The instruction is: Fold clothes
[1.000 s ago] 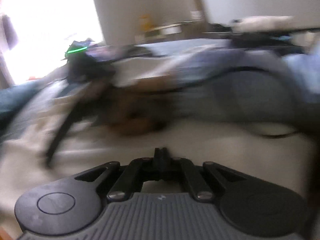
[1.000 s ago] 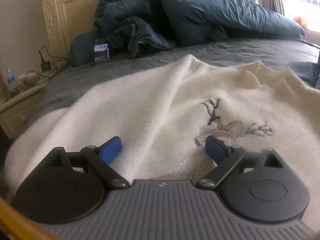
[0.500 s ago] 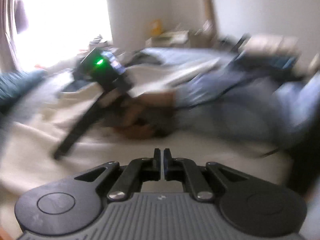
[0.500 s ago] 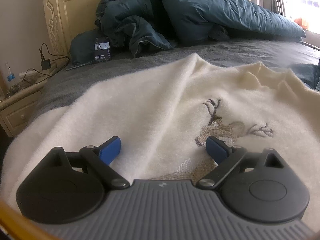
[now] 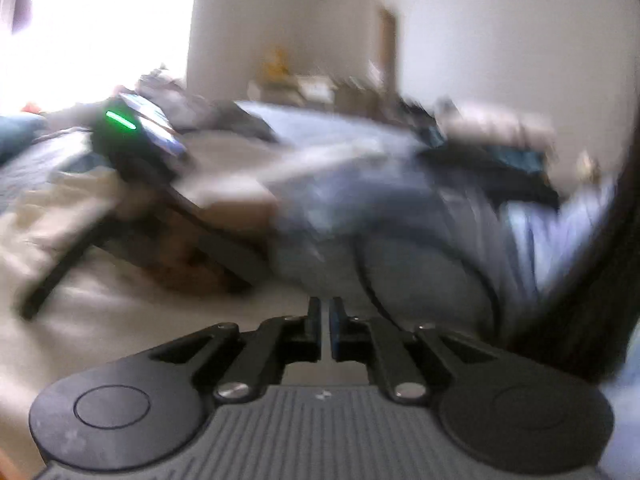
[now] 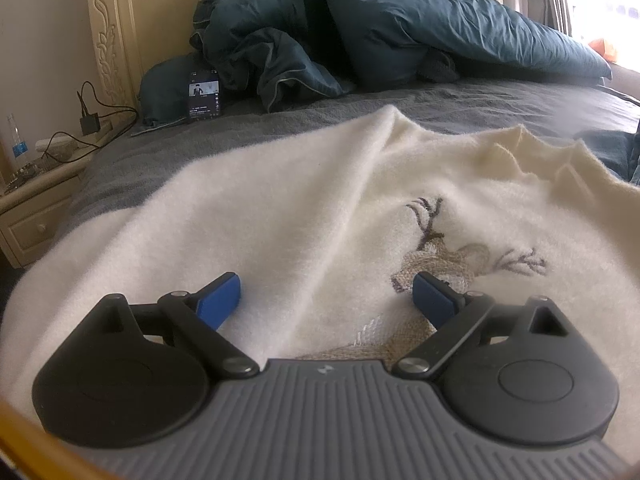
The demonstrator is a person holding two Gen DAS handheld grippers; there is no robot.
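Looking along the left claw (image 5: 325, 328), the view is smeared with motion blur; its jaws have just been opening and now stand a narrow slit apart with nothing between them, above the cream sweater (image 5: 120, 320) that spreads over the bed. Beyond the tips a person's blue sleeve (image 5: 360, 216) reaches leftward to the other gripper, a dark body with a green light (image 5: 120, 121), which rests low on the sweater. A bright window (image 5: 100, 20) fills the upper left. In the right wrist view, the right claw (image 6: 326, 298) has its blue pads (image 6: 220, 300) spread wide apart, holding nothing, just over the sweater (image 6: 280, 208), which lies flat on the grey sheet (image 6: 480, 100) with its embroidered deer (image 6: 448, 256) beside the right pad. Farther back a teal duvet (image 6: 380, 28) is heaped against the cream headboard (image 6: 116, 28), a phone (image 6: 205, 95) leans on it, and a nightstand (image 6: 36, 208) stands at the left.
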